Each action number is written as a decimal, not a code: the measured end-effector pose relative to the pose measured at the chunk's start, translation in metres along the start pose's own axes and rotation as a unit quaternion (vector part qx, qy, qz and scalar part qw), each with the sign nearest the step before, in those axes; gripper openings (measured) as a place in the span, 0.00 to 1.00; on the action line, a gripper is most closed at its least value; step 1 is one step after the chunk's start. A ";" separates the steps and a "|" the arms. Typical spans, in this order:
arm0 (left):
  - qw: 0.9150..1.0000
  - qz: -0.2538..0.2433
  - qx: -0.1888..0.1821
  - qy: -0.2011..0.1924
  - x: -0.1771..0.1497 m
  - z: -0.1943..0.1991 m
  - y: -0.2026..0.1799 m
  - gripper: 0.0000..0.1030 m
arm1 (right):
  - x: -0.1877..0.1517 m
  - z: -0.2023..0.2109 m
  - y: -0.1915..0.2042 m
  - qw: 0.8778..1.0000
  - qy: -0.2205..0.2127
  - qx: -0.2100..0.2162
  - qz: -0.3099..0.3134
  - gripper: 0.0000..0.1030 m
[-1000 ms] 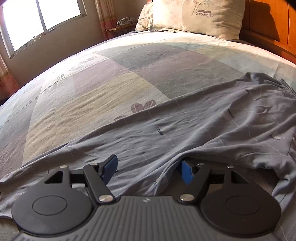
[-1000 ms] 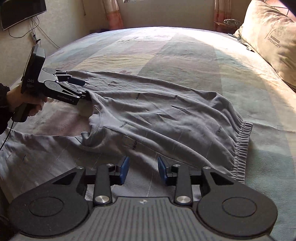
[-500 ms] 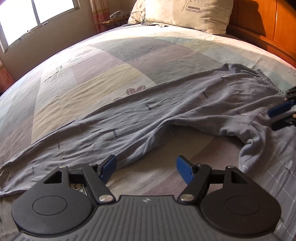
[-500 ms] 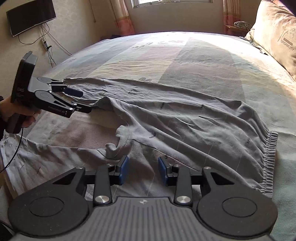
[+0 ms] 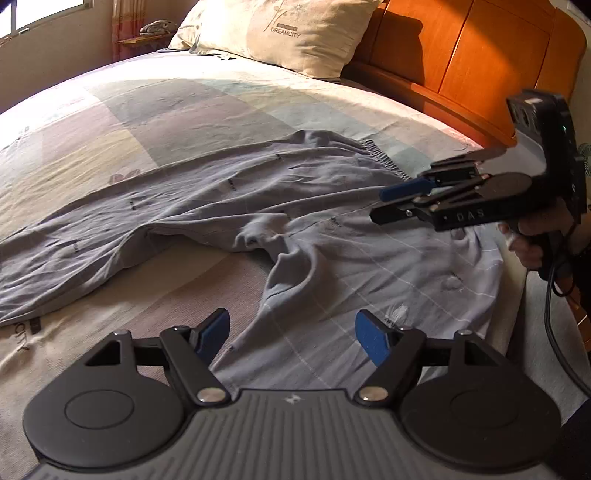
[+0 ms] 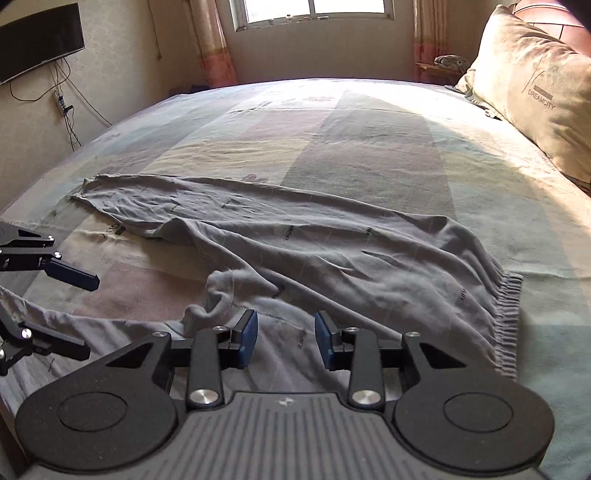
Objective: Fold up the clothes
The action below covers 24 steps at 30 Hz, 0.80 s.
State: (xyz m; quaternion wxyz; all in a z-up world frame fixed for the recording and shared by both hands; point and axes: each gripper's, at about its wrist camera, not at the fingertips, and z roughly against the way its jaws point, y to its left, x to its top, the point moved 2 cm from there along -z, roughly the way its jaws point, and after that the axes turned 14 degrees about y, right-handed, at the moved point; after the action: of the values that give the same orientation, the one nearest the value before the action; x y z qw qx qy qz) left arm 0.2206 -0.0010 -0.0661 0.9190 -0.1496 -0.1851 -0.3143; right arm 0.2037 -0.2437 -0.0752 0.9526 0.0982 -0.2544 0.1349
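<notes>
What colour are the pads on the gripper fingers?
Blue pads on black fingers, clearest in the right wrist view.

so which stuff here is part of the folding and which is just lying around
Part of the job:
- grey trousers spread on the bed sheet
- left gripper, open
- right gripper, open

Just lying about:
- pillow
- wooden headboard
- wall TV
- window

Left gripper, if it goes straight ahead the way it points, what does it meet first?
Most likely the rumpled grey trousers spread on the bed, just beyond the open left gripper; depth is uncertain.
</notes>
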 end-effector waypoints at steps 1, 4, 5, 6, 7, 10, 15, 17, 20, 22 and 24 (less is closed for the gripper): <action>1.000 0.002 -0.010 -0.004 0.006 -0.007 -0.004 0.73 | -0.015 0.006 -0.006 1.000 0.007 -0.009 -0.008 0.46; 0.999 0.009 -0.040 -0.014 0.024 -0.027 -0.017 0.73 | -0.061 0.012 -0.027 0.998 0.034 -0.023 -0.046 0.47; 0.999 0.011 -0.049 -0.018 0.030 -0.034 -0.022 0.74 | -0.073 0.013 -0.034 0.997 0.037 -0.022 -0.064 0.47; 0.998 0.013 -0.059 -0.021 0.036 -0.040 -0.026 0.74 | -0.085 0.013 -0.041 0.996 0.039 -0.022 -0.084 0.47; 0.998 0.018 -0.060 -0.020 0.041 -0.048 -0.028 0.74 | -0.099 0.016 -0.047 0.994 0.024 -0.016 -0.104 0.47; 0.999 0.047 -0.003 0.019 0.042 -0.075 -0.018 0.69 | -0.119 0.028 -0.058 0.988 0.002 -0.010 -0.155 0.47; 0.999 0.038 0.014 0.003 0.031 -0.043 -0.021 0.74 | -0.119 0.048 -0.055 0.989 -0.014 -0.033 -0.147 0.51; 1.000 0.021 0.002 -0.007 0.027 -0.028 -0.024 0.77 | -0.105 0.052 -0.051 0.991 -0.028 -0.024 -0.131 0.55; 1.000 0.017 -0.011 -0.005 0.022 -0.019 -0.019 0.77 | -0.073 0.045 -0.040 0.994 -0.042 0.001 -0.104 0.58; 1.000 0.021 -0.002 -0.007 0.020 -0.016 -0.010 0.77 | -0.047 0.032 -0.029 0.996 -0.043 0.012 -0.075 0.59; 0.999 0.030 0.004 -0.013 0.019 -0.010 0.006 0.77 | -0.021 0.017 -0.018 0.998 -0.043 0.022 -0.047 0.62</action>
State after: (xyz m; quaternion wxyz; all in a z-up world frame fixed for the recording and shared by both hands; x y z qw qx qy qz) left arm 0.2409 -0.0104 -0.0673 0.9261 -0.1554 -0.1936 -0.2841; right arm 0.1839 -0.2697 -0.0735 0.9439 0.1362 -0.2869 0.0909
